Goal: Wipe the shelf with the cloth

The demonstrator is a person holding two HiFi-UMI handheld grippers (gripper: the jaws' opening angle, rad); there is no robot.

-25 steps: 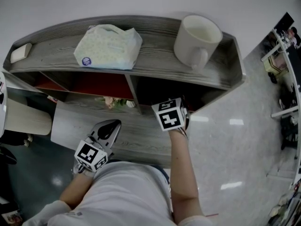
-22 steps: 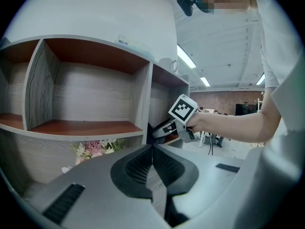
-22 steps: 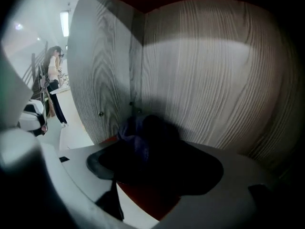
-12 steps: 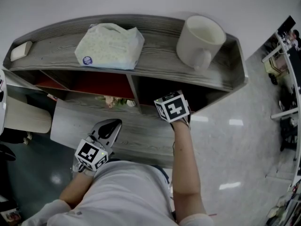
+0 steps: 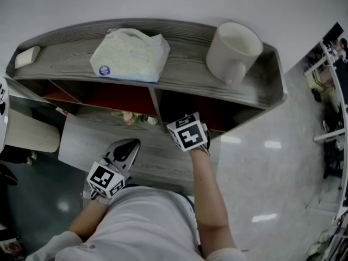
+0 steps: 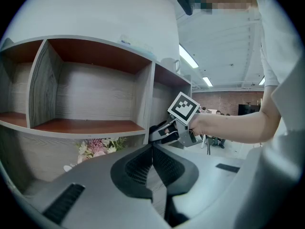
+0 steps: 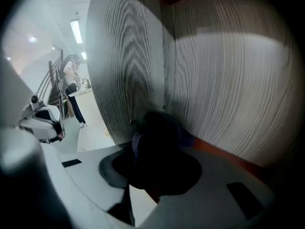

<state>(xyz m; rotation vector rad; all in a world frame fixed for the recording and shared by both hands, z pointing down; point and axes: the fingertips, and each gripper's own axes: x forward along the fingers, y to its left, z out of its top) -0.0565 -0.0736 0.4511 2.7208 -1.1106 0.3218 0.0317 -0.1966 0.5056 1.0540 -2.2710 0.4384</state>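
Two grippers, head view: left gripper is hovering at 7 o'clock; right gripper is reaching from 6 o'clock, forearm outstretched, into the right bay of the shelf.
Writing, head view: tissue pack at 11 o'clock is carrying a round blue sticker, print too small to read.
Left gripper view: jaws are resting together, empty, pointing roughly level.
Right gripper view: jaws have just been closing and are clamping the dark cloth, bunched toward the bay's back corner at 12 o'clock, showing no clear long axis.
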